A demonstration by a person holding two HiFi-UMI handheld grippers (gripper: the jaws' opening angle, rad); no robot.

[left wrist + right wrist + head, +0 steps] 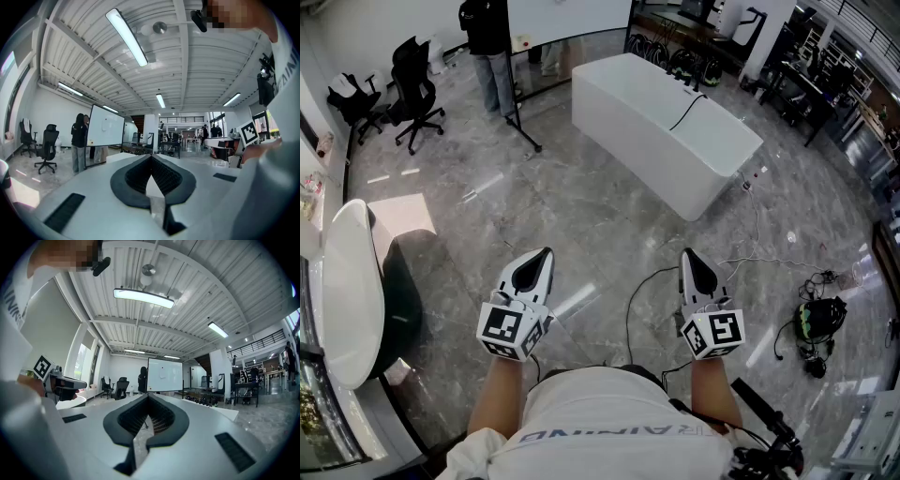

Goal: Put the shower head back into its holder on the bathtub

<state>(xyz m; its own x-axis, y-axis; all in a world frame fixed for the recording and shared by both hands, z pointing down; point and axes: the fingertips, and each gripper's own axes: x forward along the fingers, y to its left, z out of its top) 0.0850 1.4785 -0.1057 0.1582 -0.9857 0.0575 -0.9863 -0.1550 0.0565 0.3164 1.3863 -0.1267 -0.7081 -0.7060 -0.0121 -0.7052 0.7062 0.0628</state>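
Observation:
The white bathtub [661, 127] stands on the grey marble floor, far ahead of both grippers. A thin black hose [686, 111] lies across its top, running from dark fittings [692, 82] on the far rim; the shower head itself is too small to make out. My left gripper [547, 251] and right gripper [685, 251] are held level side by side near my body, both shut with nothing in them. In the left gripper view the jaws [151, 157] meet, with the bathtub [118, 157] beyond them. The right gripper [148, 396] shows the same closed tips.
A person [490, 47] stands by a whiteboard stand [523, 122] at the back left, near two office chairs [412, 84]. A white oval fixture [347, 291] and a white box [398, 214] sit at the left. Cables and dark gear [816, 319] lie on the floor at the right.

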